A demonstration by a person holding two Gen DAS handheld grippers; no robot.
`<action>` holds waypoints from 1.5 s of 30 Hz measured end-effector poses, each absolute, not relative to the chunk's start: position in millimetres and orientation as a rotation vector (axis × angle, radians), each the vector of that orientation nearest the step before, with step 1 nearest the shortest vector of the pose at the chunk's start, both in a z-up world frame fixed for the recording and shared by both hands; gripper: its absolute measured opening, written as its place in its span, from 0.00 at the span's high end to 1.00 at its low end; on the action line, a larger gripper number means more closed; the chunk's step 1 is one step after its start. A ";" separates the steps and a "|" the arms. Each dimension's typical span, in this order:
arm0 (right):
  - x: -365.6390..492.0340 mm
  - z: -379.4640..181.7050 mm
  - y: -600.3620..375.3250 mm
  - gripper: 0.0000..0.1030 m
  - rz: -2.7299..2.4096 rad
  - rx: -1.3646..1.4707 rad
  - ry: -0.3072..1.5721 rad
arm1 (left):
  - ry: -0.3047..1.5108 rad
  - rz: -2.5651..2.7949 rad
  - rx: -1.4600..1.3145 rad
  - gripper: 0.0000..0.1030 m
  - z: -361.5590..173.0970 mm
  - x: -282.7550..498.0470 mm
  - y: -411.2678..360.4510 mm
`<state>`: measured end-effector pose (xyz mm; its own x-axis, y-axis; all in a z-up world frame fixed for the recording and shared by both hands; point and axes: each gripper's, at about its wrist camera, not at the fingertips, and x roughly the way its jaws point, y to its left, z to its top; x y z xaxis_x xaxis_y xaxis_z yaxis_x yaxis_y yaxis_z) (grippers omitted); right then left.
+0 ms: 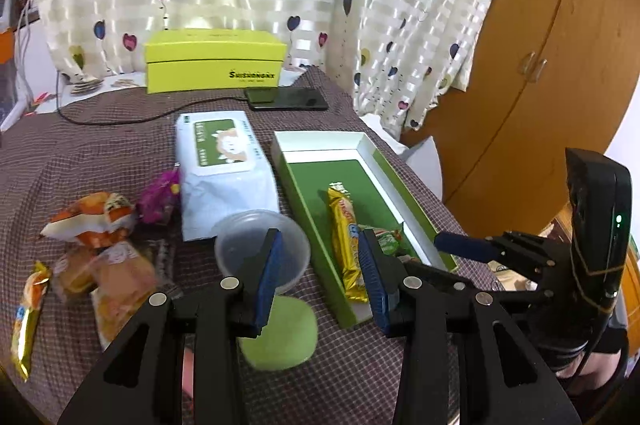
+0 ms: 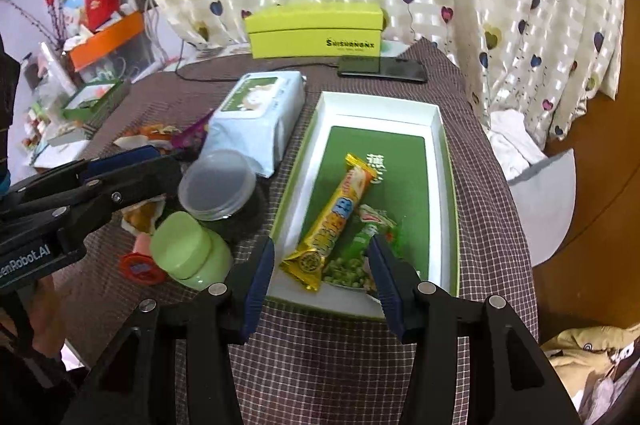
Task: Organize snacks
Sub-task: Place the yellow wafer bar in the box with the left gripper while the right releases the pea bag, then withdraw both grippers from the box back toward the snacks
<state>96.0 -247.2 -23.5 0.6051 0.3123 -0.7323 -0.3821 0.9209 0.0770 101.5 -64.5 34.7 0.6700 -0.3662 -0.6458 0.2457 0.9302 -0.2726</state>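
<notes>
An open green-lined box (image 2: 438,161) lies on the checked tablecloth. Inside it are a gold snack bar (image 2: 332,221) (image 1: 346,249) and a green pea packet (image 2: 360,253) (image 1: 386,241). My right gripper (image 2: 322,271) hovers open over the box's near end, above both snacks and not touching them. My left gripper (image 1: 322,261) is open and empty above a clear plastic tub (image 1: 256,245) and a green jar (image 1: 280,333). Loose snacks lie at the left: an orange packet (image 1: 92,217), bread packets (image 1: 112,277), a second gold bar (image 1: 26,313) and a purple wrapper (image 1: 160,197).
A pack of wet wipes (image 1: 224,169) lies between the loose snacks and the box. A yellow box (image 1: 216,59) and a charging phone (image 1: 286,99) sit at the back by the curtain. A wooden cabinet (image 1: 540,65) stands on the right. Clutter crowds the far left (image 2: 96,25).
</notes>
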 end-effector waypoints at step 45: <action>79.6 -18.6 -186.3 0.48 0.561 -0.163 0.806 | 0.858 -0.118 -0.296 0.61 -21.5 56.7 29.4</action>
<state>79.6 -186.3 -18.6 0.5568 0.4123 -0.7211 -0.5328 0.8433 0.0707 56.7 29.4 -21.5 0.6504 -0.2203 -0.7269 -0.0166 0.9527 -0.3035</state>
